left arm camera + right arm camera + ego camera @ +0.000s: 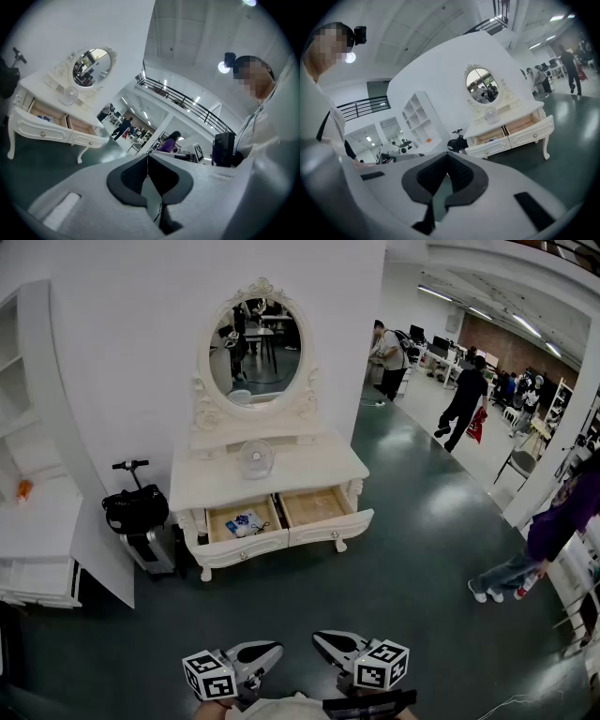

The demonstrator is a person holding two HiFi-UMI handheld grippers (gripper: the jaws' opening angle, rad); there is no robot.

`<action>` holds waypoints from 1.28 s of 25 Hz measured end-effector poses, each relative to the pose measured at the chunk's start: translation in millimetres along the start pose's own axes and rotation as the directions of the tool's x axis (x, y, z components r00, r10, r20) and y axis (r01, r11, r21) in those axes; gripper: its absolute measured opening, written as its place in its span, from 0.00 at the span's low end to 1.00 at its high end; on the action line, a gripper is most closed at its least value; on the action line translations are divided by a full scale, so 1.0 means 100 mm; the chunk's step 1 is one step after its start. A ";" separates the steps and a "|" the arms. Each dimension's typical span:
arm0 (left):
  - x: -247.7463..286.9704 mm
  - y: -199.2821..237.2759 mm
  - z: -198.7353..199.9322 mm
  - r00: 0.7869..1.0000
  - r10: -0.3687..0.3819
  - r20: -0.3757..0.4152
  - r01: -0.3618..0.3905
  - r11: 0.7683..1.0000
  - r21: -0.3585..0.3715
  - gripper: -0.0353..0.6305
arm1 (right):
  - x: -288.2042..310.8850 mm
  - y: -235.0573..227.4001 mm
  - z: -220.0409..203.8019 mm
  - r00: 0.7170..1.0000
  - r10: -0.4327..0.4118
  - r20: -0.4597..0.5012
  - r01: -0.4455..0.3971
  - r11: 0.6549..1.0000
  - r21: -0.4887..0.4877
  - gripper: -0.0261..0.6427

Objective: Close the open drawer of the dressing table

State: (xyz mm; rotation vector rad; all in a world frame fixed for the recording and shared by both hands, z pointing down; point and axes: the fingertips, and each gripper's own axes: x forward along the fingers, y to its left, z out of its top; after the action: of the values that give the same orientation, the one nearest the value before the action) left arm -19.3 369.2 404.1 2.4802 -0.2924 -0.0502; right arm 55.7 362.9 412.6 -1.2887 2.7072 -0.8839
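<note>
The white dressing table [272,476] stands against the wall, several steps ahead, under an oval mirror [255,348]. Both of its drawers are pulled out: the left drawer [220,520] holds a blue and white packet [246,522], and the right drawer [319,507] looks bare. My left gripper [274,650] and right gripper [321,640] are low at the bottom of the head view, close to my body, tips turned toward each other. Both are shut with nothing in them. The table also shows far off in the left gripper view [47,93] and the right gripper view [511,117].
A black bag on a scooter [139,512] stands left of the table, beside a white shelf unit [42,521]. A small fan [256,457] sits on the tabletop. People [464,399] walk at the back right, and a person in purple [553,521] bends at the right edge. Dark green floor [375,587] lies between me and the table.
</note>
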 end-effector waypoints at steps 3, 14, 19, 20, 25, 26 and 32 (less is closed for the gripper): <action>0.03 0.00 -0.01 1.000 -0.001 -0.003 0.001 1.000 0.001 0.07 | 0.00 -0.01 0.02 1.000 0.006 0.003 -0.006 1.000 -0.002 0.06; 0.09 -0.04 -0.04 1.000 -0.004 -0.004 0.004 1.000 0.002 0.07 | -0.07 -0.05 0.00 1.000 0.004 0.005 -0.004 1.000 0.007 0.06; 0.13 -0.03 -0.02 1.000 -0.004 -0.004 0.004 1.000 0.000 0.07 | -0.06 -0.06 0.02 0.999 0.033 0.014 -0.033 0.999 0.043 0.06; 0.14 -0.02 -0.02 1.000 -0.004 -0.004 0.004 1.000 0.000 0.07 | -0.05 -0.06 0.03 0.999 0.043 0.022 -0.045 0.997 0.060 0.06; 0.25 -0.02 -0.01 1.000 -0.008 -0.009 0.008 1.000 0.002 0.07 | -0.10 -0.15 0.05 0.998 0.048 0.032 -0.051 0.994 0.096 0.07; 0.28 -0.03 -0.01 1.000 -0.009 -0.011 0.009 1.000 0.003 0.07 | -0.12 -0.18 0.06 0.998 0.049 0.033 -0.052 0.993 0.102 0.07; 0.42 -0.02 -0.02 1.000 -0.012 -0.014 0.012 1.000 0.000 0.07 | -0.16 -0.31 0.08 0.998 0.055 0.038 -0.059 0.988 0.140 0.07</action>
State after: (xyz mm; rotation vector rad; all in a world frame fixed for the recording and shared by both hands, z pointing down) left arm 22.6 362.8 406.1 2.4814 -0.2722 -0.0381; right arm 90.5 354.4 417.7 -1.1820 2.5885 -1.0176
